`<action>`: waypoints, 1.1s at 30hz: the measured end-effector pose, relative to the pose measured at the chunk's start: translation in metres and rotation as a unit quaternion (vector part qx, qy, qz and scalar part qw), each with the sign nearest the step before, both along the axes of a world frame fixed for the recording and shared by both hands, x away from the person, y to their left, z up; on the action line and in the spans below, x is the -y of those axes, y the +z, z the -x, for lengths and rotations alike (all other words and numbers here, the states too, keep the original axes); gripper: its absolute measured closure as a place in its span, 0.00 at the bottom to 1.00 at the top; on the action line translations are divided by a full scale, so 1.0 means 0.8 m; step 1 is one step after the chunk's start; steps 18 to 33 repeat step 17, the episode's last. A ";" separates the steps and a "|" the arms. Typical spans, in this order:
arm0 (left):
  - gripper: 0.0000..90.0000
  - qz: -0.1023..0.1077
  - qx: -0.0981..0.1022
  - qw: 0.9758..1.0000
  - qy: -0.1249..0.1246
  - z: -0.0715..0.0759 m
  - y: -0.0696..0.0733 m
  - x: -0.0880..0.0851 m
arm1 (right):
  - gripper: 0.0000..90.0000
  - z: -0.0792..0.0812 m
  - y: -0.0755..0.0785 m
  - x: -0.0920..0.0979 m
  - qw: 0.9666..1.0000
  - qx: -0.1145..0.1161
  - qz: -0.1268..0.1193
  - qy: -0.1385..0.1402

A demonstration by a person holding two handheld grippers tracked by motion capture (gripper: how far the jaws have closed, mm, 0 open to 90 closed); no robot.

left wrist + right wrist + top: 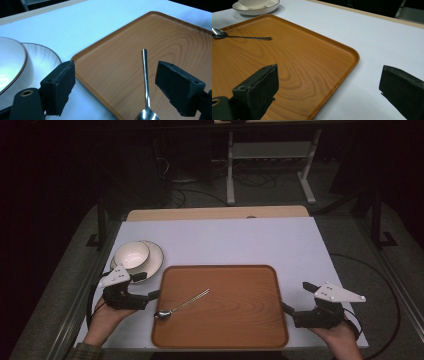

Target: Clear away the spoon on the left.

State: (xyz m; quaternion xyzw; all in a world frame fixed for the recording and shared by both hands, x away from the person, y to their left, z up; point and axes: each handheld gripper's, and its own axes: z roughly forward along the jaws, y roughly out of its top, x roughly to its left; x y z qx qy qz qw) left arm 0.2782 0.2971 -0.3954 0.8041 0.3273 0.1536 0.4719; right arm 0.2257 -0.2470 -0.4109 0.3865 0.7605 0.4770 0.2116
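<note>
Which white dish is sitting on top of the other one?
The bowl sits on top; it is deeper and rests inside the flat, wider saucer, left of the wooden tray.

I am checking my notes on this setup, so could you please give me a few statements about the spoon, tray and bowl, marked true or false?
1. The spoon lies on the wooden tray. True.
2. The bowl sits on the tray. False: it sits in a plate on the white table, beside the tray.
3. The left hand-held gripper grips the spoon. False: its jaws are open, pads clear of the spoon.
4. The right hand-held gripper is open, astride the tray's edge. True.
</note>
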 end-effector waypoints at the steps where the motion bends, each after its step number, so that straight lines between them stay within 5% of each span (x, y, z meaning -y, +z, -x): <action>1: 0.18 -0.006 0.001 1.000 0.003 0.002 -0.001 -0.002 | 0.02 0.000 0.000 0.000 1.000 0.001 0.000 0.000; 11: 0.17 -0.017 -0.002 1.000 0.016 0.013 -0.012 -0.022 | 0.02 0.003 0.000 -0.001 1.000 0.001 0.000 0.000; 33: 0.17 -0.024 -0.002 1.000 0.012 0.012 -0.015 -0.019 | 0.02 0.002 0.000 -0.001 1.000 0.003 0.000 0.001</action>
